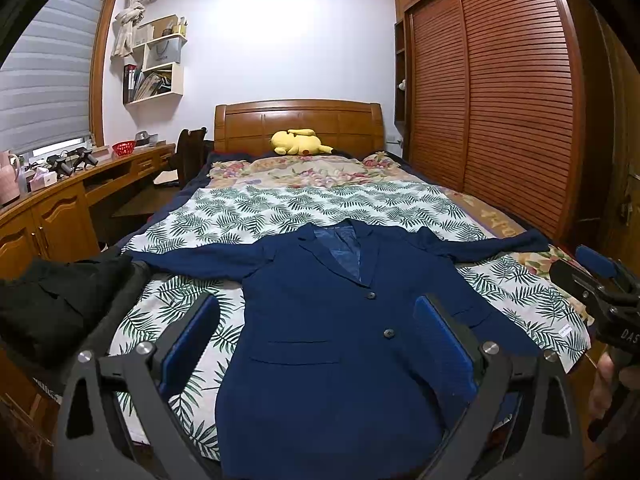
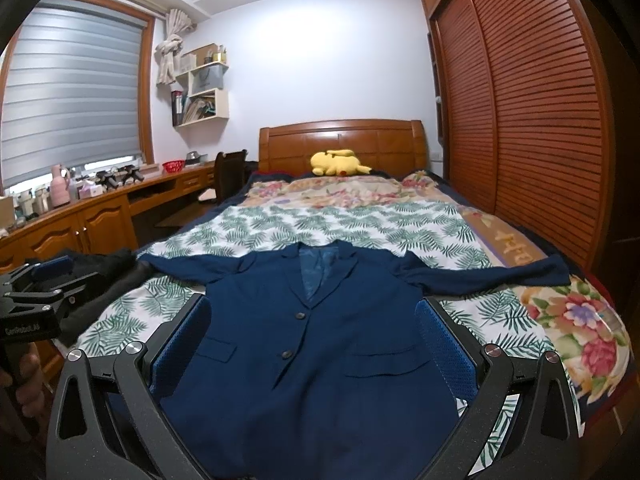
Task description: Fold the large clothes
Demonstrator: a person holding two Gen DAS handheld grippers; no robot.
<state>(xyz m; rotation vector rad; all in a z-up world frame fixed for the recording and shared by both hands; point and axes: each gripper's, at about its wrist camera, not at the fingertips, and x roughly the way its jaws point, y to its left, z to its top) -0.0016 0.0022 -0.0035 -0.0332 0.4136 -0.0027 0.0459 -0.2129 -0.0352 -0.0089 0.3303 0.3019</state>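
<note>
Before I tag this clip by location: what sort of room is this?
A home bedroom: a bed with a wooden headboard, a louvred sliding wardrobe, and a built-in desk under the window.

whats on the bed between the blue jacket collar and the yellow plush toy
Only bedding: the leaf-print sheet, then the floral quilt nearer the plush toy. Nothing else lies beyond the jacket collar; both wrist views show it.
</note>
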